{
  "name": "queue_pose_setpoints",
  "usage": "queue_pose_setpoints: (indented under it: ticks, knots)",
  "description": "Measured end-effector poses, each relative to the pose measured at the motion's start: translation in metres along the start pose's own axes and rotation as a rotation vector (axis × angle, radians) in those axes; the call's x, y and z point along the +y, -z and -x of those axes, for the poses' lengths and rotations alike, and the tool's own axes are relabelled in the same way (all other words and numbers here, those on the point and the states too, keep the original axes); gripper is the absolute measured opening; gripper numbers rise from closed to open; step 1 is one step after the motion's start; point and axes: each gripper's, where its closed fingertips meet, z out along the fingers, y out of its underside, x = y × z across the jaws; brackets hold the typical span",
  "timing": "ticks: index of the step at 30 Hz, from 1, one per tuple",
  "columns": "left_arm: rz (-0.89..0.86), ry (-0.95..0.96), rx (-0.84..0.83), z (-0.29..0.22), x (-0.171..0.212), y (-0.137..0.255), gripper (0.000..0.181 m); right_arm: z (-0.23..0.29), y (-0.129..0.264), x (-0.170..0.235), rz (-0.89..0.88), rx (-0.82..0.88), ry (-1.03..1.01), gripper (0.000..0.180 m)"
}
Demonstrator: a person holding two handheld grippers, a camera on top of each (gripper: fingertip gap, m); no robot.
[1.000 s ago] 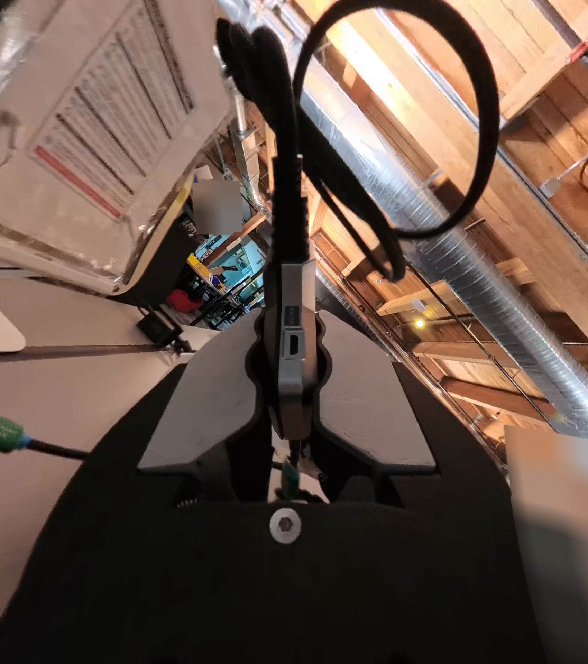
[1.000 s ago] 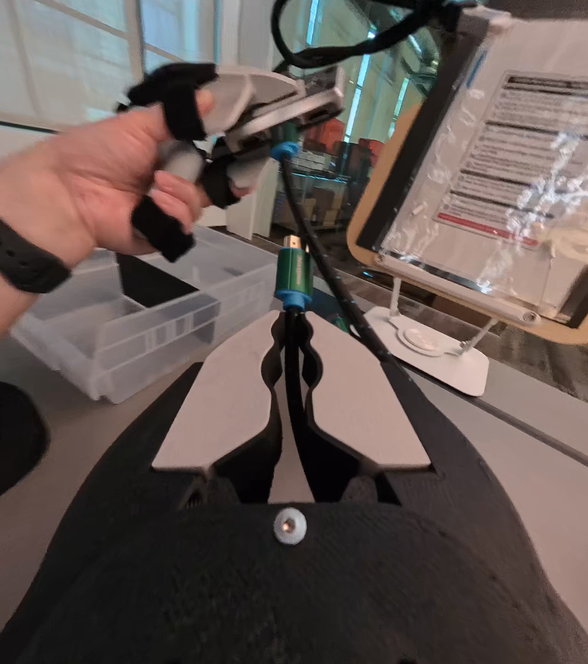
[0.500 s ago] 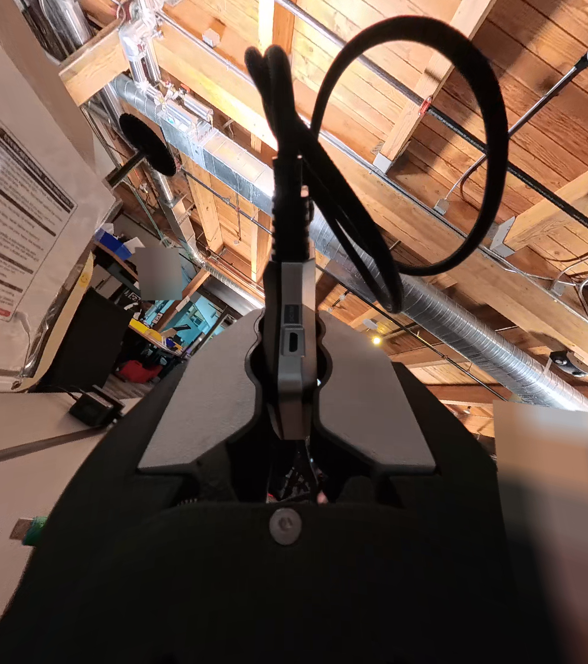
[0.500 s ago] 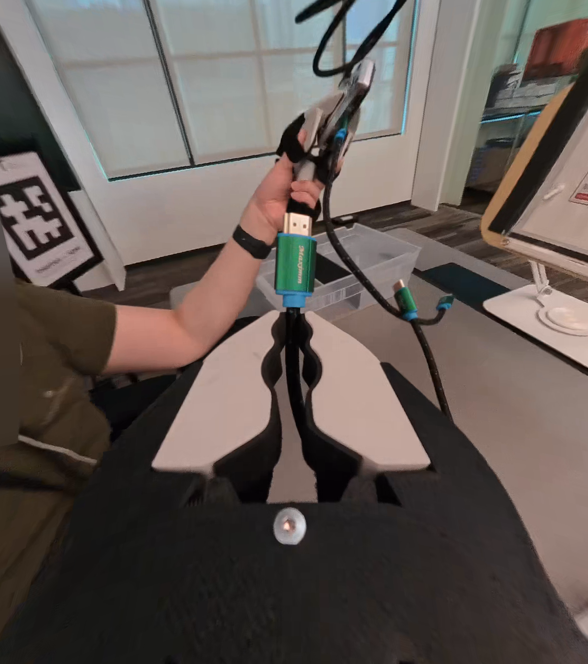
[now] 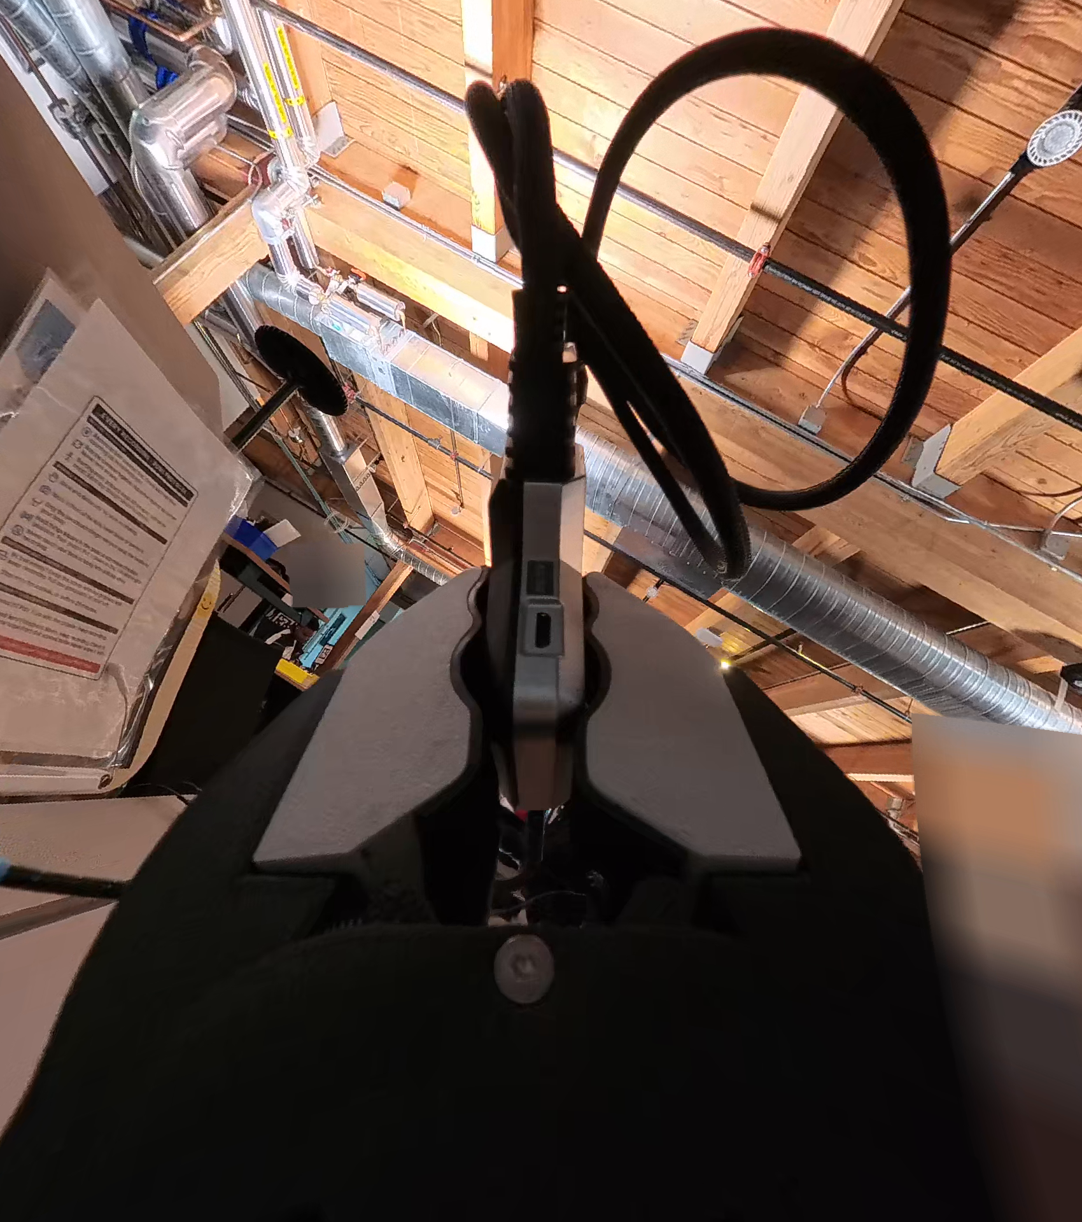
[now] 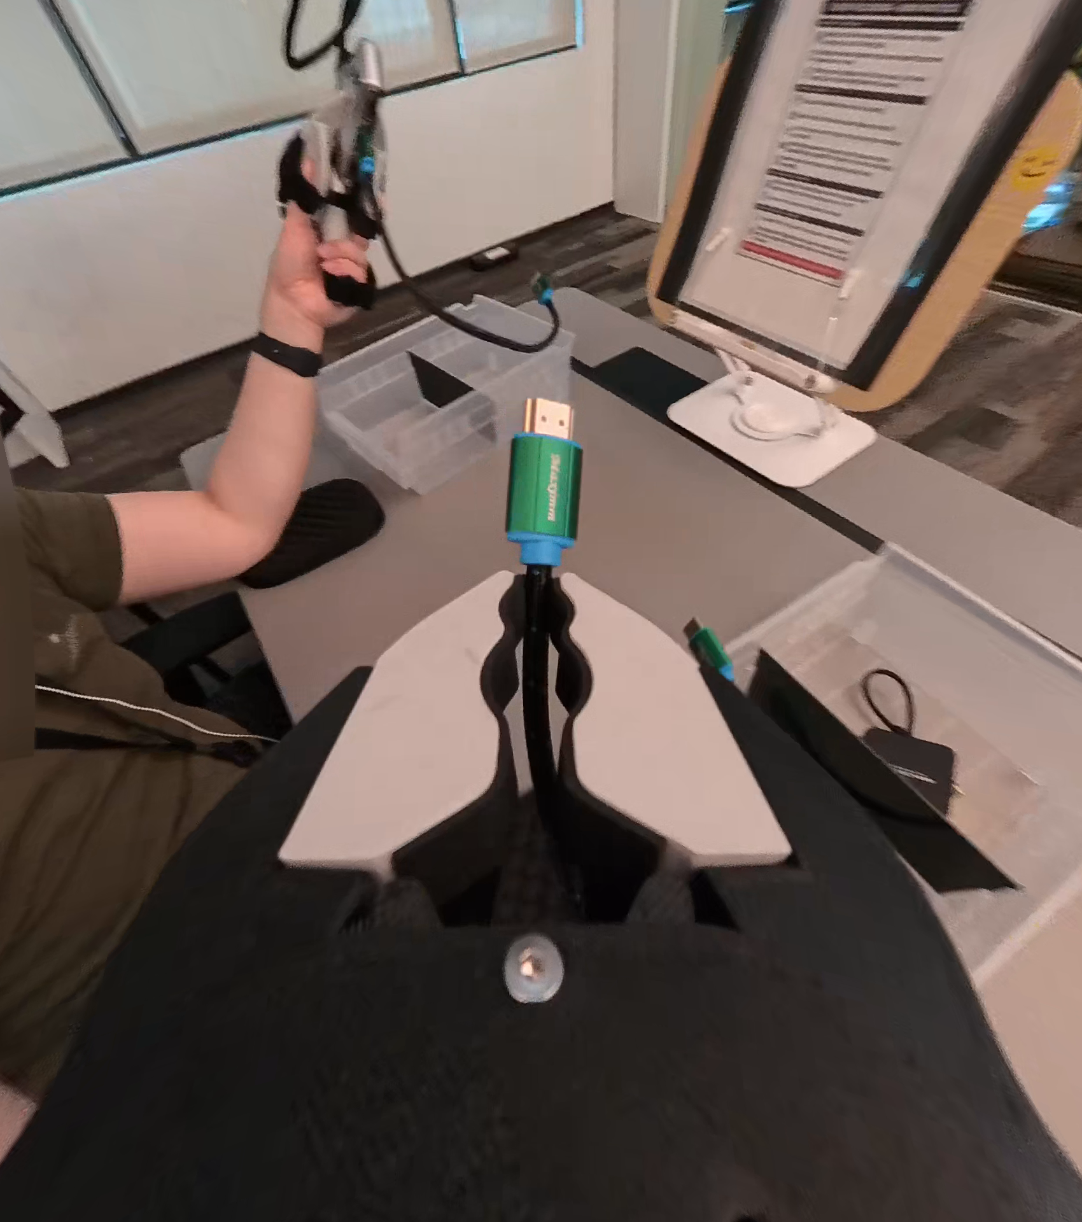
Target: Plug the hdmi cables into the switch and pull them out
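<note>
My left gripper [image 5: 535,588] is shut on the grey HDMI switch [image 5: 541,635], held edge-on and pointing up at the ceiling. The switch's black cable [image 5: 856,463] loops above it. My right gripper [image 6: 538,582] is shut on a black cable just behind its green HDMI plug [image 6: 545,489], whose gold tip is free and points forward. In the right wrist view the left gripper [image 6: 343,159] is far off at the upper left, raised in a hand. A green plug with a blue collar [image 6: 363,165] sits in the switch there, and its cable [image 6: 459,324] hangs down.
A grey table [image 6: 657,529] holds a clear bin [image 6: 432,410] at the back, and a second clear bin [image 6: 955,668] at the right holds a small black box [image 6: 908,767]. A sign on a white stand [image 6: 856,165] stands behind. Another green plug [image 6: 710,651] lies beside my right finger. A person's arm [image 6: 227,502] is at the left.
My right gripper has drawn back and down from the switch with the green plug, which was just below it. My left gripper has lifted the switch and tilted it up at the ceiling.
</note>
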Motion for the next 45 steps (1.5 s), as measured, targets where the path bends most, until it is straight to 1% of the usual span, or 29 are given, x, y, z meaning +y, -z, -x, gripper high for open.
queue_pose_setpoints:
  ticks: [3, 8, 10, 12, 14, 16, 18, 19, 21, 24, 25, 28, 30, 32, 33, 34, 35, 37, 38, 41, 43, 45]
  knots:
    - [0.001, 0.012, 0.011, 0.000, 0.001, -0.001, 0.021, -0.027, -0.008, 0.026, 0.093, 0.005, -0.005, 0.008]
    - [0.014, 0.011, 0.006, 0.003, 0.005, -0.003, 0.021, -0.076, -0.044, 0.099, 0.339, 0.031, 0.064, 0.008]
    - [0.027, 0.007, -0.001, 0.004, 0.008, -0.005, 0.022, -0.082, -0.061, 0.114, 0.366, -0.010, 0.098, 0.007]
    - [0.038, 0.006, -0.003, 0.005, 0.011, -0.007, 0.022, -0.085, -0.074, 0.108, 0.315, -0.019, 0.147, 0.008]
    - [0.048, 0.006, -0.003, 0.005, 0.014, -0.009, 0.022, -0.082, -0.083, 0.091, 0.227, -0.041, 0.159, 0.007]
    - [0.059, 0.008, 0.000, 0.005, 0.018, -0.012, 0.022, -0.081, -0.087, 0.075, 0.136, -0.044, 0.218, 0.007]
    - [0.074, 0.010, 0.005, 0.004, 0.023, -0.015, 0.022, -0.086, -0.089, 0.067, 0.087, -0.016, 0.228, 0.007]
    - [0.082, 0.011, 0.007, 0.004, 0.025, -0.017, 0.022, -0.085, -0.090, 0.070, 0.089, -0.035, 0.209, 0.007]
    - [0.098, 0.015, 0.008, 0.004, 0.030, -0.020, 0.022, -0.089, -0.093, 0.095, 0.191, -0.058, 0.096, 0.007]
    - [0.122, 0.019, 0.010, 0.004, 0.039, -0.026, 0.022, -0.100, -0.101, 0.146, 0.366, -0.064, -0.092, 0.007]
    - [0.132, 0.021, 0.011, 0.004, 0.042, -0.028, 0.022, -0.105, -0.104, 0.163, 0.427, -0.036, -0.140, 0.008]
    - [0.162, 0.027, 0.016, 0.003, 0.054, -0.034, 0.021, -0.121, -0.111, 0.207, 0.603, 0.075, -0.208, 0.008]
    - [0.183, 0.033, 0.019, 0.003, 0.062, -0.038, 0.022, -0.135, -0.115, 0.229, 0.707, 0.188, -0.227, 0.008]
    - [0.207, 0.036, 0.020, 0.003, 0.071, -0.042, 0.021, -0.132, -0.125, 0.239, 0.762, 0.181, -0.244, 0.009]
    - [0.220, 0.037, 0.018, 0.004, 0.075, -0.044, 0.022, -0.127, -0.127, 0.241, 0.796, 0.157, -0.277, 0.015]
    - [0.231, 0.039, 0.017, 0.005, 0.079, -0.046, 0.022, -0.122, -0.127, 0.238, 0.806, 0.133, -0.317, 0.023]
    - [0.242, 0.042, 0.016, 0.006, 0.083, -0.048, 0.022, -0.119, -0.126, 0.227, 0.768, 0.114, -0.346, 0.026]
    - [0.258, 0.046, 0.014, 0.007, 0.090, -0.051, 0.021, -0.121, -0.121, 0.191, 0.609, 0.104, -0.356, 0.027]
    - [0.266, 0.048, 0.014, 0.008, 0.093, -0.052, 0.021, -0.127, -0.114, 0.171, 0.522, 0.126, -0.331, 0.028]
    - [0.304, 0.050, 0.015, 0.012, 0.107, -0.058, 0.021, -0.132, -0.092, 0.105, 0.254, 0.198, -0.166, 0.031]
    - [0.347, 0.039, 0.023, 0.014, 0.121, -0.062, 0.021, -0.110, -0.088, 0.058, 0.054, 0.174, 0.006, 0.031]
    - [0.403, 0.005, 0.022, 0.018, 0.139, -0.067, 0.021, -0.076, -0.093, 0.021, -0.138, 0.165, 0.196, 0.029]
